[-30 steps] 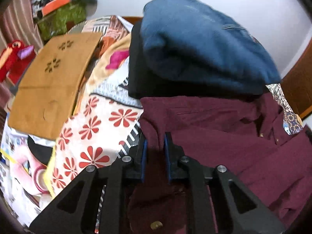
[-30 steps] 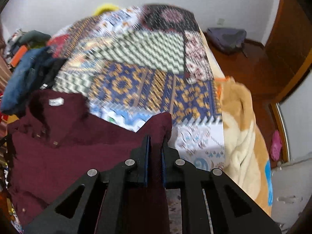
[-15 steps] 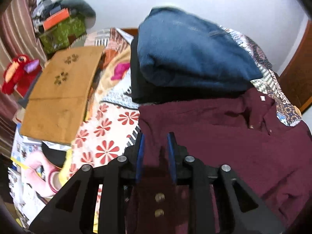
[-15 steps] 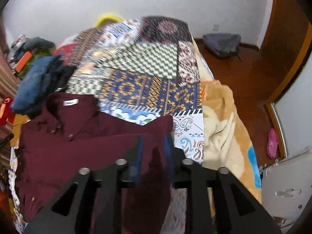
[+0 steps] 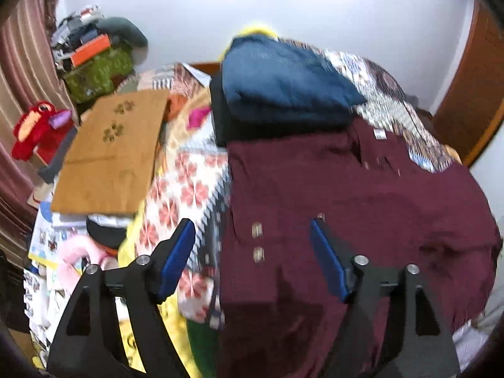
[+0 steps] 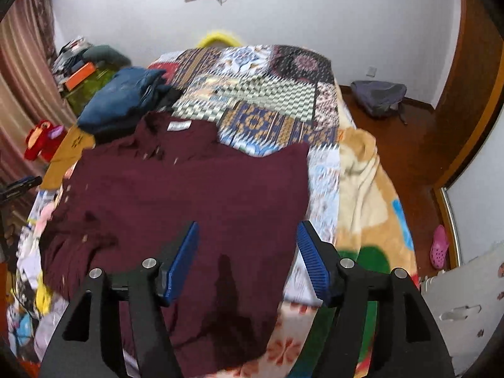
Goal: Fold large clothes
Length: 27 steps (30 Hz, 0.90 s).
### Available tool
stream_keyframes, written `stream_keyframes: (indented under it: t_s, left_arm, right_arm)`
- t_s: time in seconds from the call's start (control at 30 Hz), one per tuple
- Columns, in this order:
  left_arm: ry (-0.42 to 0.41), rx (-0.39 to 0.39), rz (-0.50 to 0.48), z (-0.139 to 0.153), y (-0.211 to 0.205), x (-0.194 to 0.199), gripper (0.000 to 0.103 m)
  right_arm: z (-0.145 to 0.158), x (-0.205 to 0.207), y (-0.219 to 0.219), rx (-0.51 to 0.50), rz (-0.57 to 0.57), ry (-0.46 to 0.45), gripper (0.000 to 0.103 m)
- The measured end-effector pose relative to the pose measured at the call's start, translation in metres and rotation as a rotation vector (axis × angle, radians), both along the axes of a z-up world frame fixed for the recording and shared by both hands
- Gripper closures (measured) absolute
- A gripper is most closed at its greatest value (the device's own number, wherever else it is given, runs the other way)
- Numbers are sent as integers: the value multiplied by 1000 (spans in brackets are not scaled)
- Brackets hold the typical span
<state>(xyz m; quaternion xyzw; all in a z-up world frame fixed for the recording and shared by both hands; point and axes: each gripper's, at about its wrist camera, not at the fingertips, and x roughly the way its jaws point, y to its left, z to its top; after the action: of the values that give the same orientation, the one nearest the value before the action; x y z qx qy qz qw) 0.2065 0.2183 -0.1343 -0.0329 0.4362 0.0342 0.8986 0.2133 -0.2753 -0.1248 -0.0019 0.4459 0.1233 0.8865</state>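
— Bed (image 6: 318,170) first: patchwork cover, with the maroon shirt (image 6: 189,195) spread across its near half, collar and label toward the wall, hem toward the cameras. How far along does that look?

— Early, I judge. The shirt lies opened out and fairly flat, buttons showing on the left side, no fold visible in the body. One edge hangs over the near side of the bed, and the left part looks rumpled.

— Anything already folded?

— A blue garment (image 5: 283,85) sits on a dark one just beyond the collar, touching the shirt's far edge. It looks like a finished pile, though I cannot be sure.

— And the grippers?

— The left gripper (image 5: 252,261) hovers above the button side, jaws spread wide, nothing between them. The right gripper (image 6: 245,258) hangs over the shirt's right part, equally wide apart, empty too.

— So what remains?

— Nearly all of it, I think: sleeves or sides brought in, then the body doubled. A cardboard sheet (image 5: 110,157) lies off to the left, apart from the work
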Motion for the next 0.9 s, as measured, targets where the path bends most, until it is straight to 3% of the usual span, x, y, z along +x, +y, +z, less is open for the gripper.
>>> stream_keyframes:
  t_s: [0.17, 0.3, 0.43, 0.63, 0.77, 0.9]
  left_arm:
    - [72, -42, 24, -34, 5, -30, 26]
    - [110, -105, 48, -58, 11, -59, 26]
    - [148, -161, 93, -78, 19, -78, 26]
    - [190, -320, 139, -106, 23, -98, 26]
    - [187, -431, 79, -114, 13, -107, 26]
    - [191, -371, 62, -116, -4, -111, 27]
  right_arm:
    - [-16, -34, 2, -16, -5, 7, 42]
    - [-40, -49, -1, 59, -29, 76, 42]
    - [-61, -53, 1, 27, -54, 127, 42]
    - [-77, -57, -11, 152, -98, 191, 42]
    - [-90, -56, -9, 216, -88, 243, 42]
    - [-89, -59, 1, 194, -73, 219, 39]
